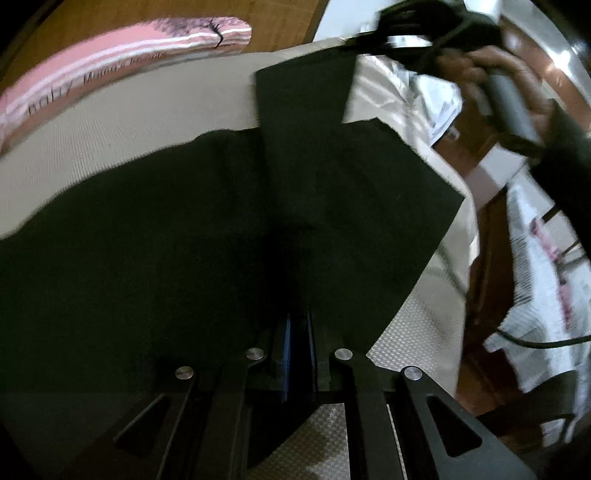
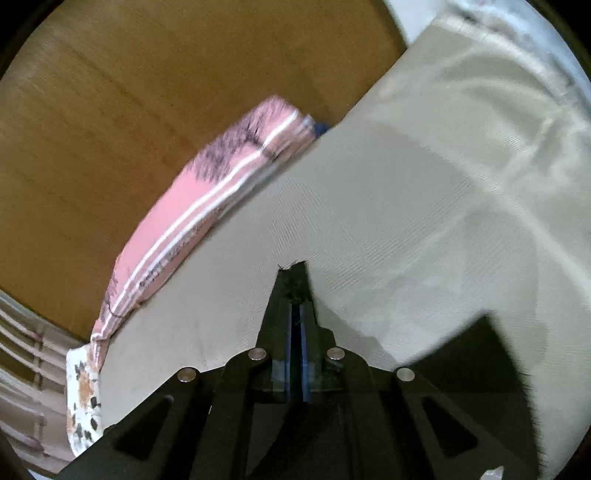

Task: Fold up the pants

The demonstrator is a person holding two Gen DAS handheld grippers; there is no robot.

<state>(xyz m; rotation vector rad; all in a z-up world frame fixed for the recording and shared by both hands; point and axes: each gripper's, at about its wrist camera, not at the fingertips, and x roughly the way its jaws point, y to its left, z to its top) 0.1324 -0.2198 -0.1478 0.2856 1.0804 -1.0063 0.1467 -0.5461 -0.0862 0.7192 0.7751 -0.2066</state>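
The dark green pants (image 1: 166, 229) lie spread over the beige bed sheet (image 1: 110, 136). My left gripper (image 1: 297, 325) is shut on the near edge of the pants. In the left wrist view my right gripper (image 1: 417, 33) is at the top right, held by a hand, lifting one pant leg (image 1: 306, 110) off the sheet. In the right wrist view my right gripper (image 2: 295, 291) is shut on a dark corner of the pants (image 2: 295, 280), and more dark cloth (image 2: 480, 362) hangs at the lower right.
A pink striped pillow (image 1: 110, 70) lies along the far edge of the bed, also in the right wrist view (image 2: 192, 221). A wooden headboard (image 2: 147, 92) stands behind it. Newspaper (image 1: 535, 266) and a black cable (image 1: 535, 341) lie right of the bed.
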